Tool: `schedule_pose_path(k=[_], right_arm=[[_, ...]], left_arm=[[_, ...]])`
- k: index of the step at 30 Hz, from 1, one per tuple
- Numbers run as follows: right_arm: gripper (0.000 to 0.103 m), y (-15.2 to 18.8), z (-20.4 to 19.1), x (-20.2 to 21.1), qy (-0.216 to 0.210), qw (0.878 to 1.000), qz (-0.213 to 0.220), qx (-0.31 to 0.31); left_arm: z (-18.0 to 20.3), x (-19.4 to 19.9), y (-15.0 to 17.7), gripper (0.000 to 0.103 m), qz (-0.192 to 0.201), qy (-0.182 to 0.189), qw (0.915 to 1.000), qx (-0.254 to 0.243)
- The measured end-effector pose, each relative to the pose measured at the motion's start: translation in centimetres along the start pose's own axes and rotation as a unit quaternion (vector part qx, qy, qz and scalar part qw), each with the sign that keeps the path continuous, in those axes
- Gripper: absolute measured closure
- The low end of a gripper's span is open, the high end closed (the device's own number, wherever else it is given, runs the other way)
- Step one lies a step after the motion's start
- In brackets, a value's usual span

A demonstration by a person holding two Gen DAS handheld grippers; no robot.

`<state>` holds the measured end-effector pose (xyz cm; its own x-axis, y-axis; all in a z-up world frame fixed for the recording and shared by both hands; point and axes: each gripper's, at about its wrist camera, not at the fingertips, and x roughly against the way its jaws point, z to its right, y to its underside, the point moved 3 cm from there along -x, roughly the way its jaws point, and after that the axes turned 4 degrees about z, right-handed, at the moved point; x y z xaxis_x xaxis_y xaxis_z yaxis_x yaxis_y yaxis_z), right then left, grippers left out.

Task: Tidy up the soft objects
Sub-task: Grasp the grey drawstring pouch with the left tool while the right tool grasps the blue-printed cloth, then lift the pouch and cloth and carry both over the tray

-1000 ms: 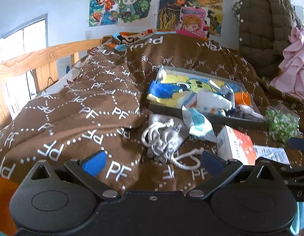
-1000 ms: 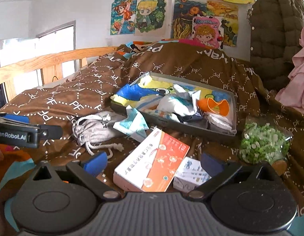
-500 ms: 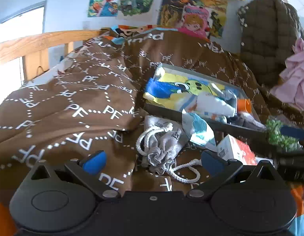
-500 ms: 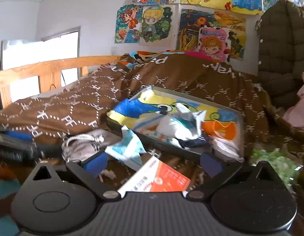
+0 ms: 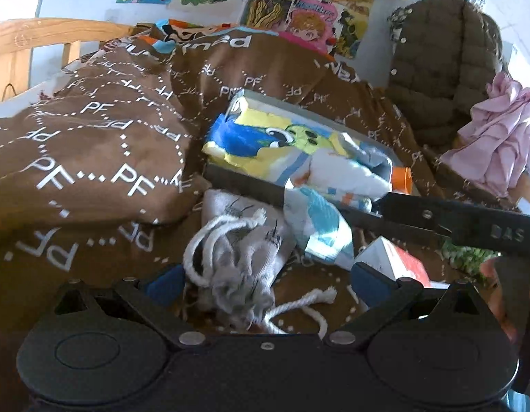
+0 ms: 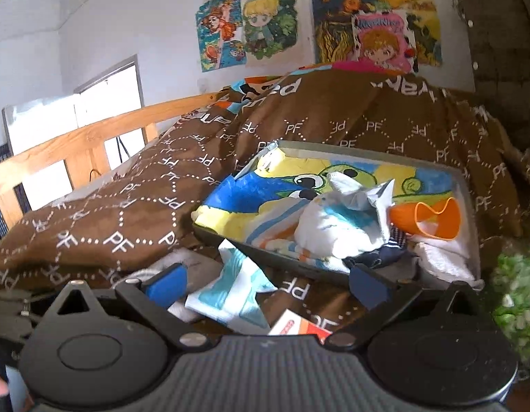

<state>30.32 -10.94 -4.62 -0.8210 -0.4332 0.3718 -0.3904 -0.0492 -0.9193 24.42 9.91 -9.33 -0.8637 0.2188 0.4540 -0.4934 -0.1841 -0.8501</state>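
A grey drawstring pouch (image 5: 244, 254) with white cord lies on the brown blanket, right between the open fingers of my left gripper (image 5: 265, 283). A folded white and blue cloth (image 6: 230, 292) lies between the open fingers of my right gripper (image 6: 268, 283), in front of a grey tray (image 6: 285, 261). The same cloth (image 5: 320, 226) leans on the tray's near wall (image 5: 244, 182). The tray holds a yellow and blue towel (image 6: 265, 185), a white cloth (image 6: 337, 226) and an orange cup (image 6: 433, 218). My right gripper's finger (image 5: 447, 221) crosses the left wrist view.
A white and orange box (image 5: 395, 261) lies beside the cloth. A bag of green pieces (image 6: 515, 288) sits at the right. The blanket (image 5: 93, 158) bulges at the left before a wooden rail (image 6: 86, 140). A quilted jacket (image 5: 443, 68) and pink cloth (image 5: 498, 134) hang at the right.
Both grippers have moved forward and lower. The pouch now sits between my left fingers, the white and blue cloth between my right fingers. The right gripper has come further into the left view.
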Motion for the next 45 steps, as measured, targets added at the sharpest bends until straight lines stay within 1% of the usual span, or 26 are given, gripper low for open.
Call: schedule_pose_path(k=[4,7,9,12,14,15,16,17,18,20,21,23,24,26,27,28,33,35,38,42,45], right_arm=[[0.000,0.1,-0.1,-1.7,-0.007,1.000,-0.009,-0.005],[0.001,0.4,-0.3,-2.8,-0.015,1.000,-0.015,0.000],[0.003,0.6,-0.4,-3.4,-0.017,1.000,-0.020,0.000],[0.005,0.9,-0.3,-4.5,-0.020,0.999,-0.030,-0.002],[0.011,0.9,-0.4,-5.2,-0.022,0.999,-0.034,-0.004],[0.012,1.0,-0.4,-5.5,-0.021,0.999,-0.037,-0.006],[0.016,1.0,-0.4,-5.8,-0.021,0.999,-0.040,-0.011],[0.020,1.1,-0.5,-6.1,-0.025,0.999,-0.044,-0.016],[0.022,1.3,-0.5,-6.4,-0.029,0.998,-0.048,-0.020],[0.032,1.7,-0.6,-6.9,-0.030,0.998,-0.056,-0.020],[0.035,1.8,-0.6,-7.1,-0.031,0.998,-0.058,-0.020],[0.043,1.8,-0.5,-7.2,-0.032,0.998,-0.057,-0.024],[0.044,1.8,-0.5,-7.3,-0.032,0.997,-0.059,-0.025],[0.052,1.9,-0.6,-7.6,-0.034,0.997,-0.069,-0.023],[0.054,2.0,-0.7,-7.6,-0.033,0.997,-0.072,-0.020],[0.059,2.1,-0.8,-7.7,-0.035,0.996,-0.074,-0.018],[0.064,2.3,-1.1,-7.8,-0.036,0.996,-0.077,-0.014],[0.070,2.3,-1.0,-7.8,-0.036,0.996,-0.075,-0.017],[0.074,2.3,-1.2,-7.7,-0.040,0.997,-0.072,-0.011],[0.076,2.3,-1.4,-7.5,-0.042,0.997,-0.065,-0.007],[0.076,2.0,-1.3,-7.0,-0.043,0.998,-0.050,-0.010]], left_arm=[[-0.9,-0.4,0.4,0.003,0.008,-0.003,0.9997,0.022],[-0.8,-0.5,1.1,0.005,0.019,0.002,0.9997,0.015],[-0.8,-0.3,1.3,0.008,0.025,0.003,0.9996,0.012],[-1.1,-0.2,1.4,0.016,0.033,-0.002,0.9992,0.022],[-1.2,-0.2,1.5,0.024,0.033,-0.003,0.9990,0.028],[-1.3,-0.3,1.6,0.026,0.032,-0.002,0.9989,0.032],[-1.4,-0.3,1.6,0.031,0.031,-0.001,0.9989,0.036],[-1.6,-0.4,1.7,0.037,0.029,0.001,0.9988,0.040],[-1.8,-0.5,1.9,0.040,0.026,0.002,0.9986,0.045],[-2.1,-0.7,2.1,0.051,0.024,-0.003,0.9983,0.054],[-2.3,-0.7,2.2,0.053,0.025,-0.005,0.9980,0.059],[-2.4,-0.6,2.4,0.054,0.033,-0.006,0.9972,0.066],[-2.5,-0.5,2.5,0.054,0.036,-0.006,0.9971,0.067],[-2.5,-0.4,2.5,0.055,0.039,-0.007,0.9971,0.065],[-2.4,-0.4,2.5,0.055,0.040,-0.008,0.9971,0.064],[-2.4,-0.5,2.5,0.055,0.041,-0.009,0.9971,0.064],[-2.3,-0.5,2.6,0.056,0.043,-0.011,0.9971,0.062],[-2.3,-0.4,2.6,0.058,0.045,-0.012,0.9971,0.061],[-2.1,-0.2,2.5,0.060,0.050,-0.017,0.9971,0.055],[-1.7,0.5,2.1,0.062,0.069,-0.036,0.9960,0.045],[-1.3,1.1,1.7,0.063,0.085,-0.044,0.9947,0.037]])
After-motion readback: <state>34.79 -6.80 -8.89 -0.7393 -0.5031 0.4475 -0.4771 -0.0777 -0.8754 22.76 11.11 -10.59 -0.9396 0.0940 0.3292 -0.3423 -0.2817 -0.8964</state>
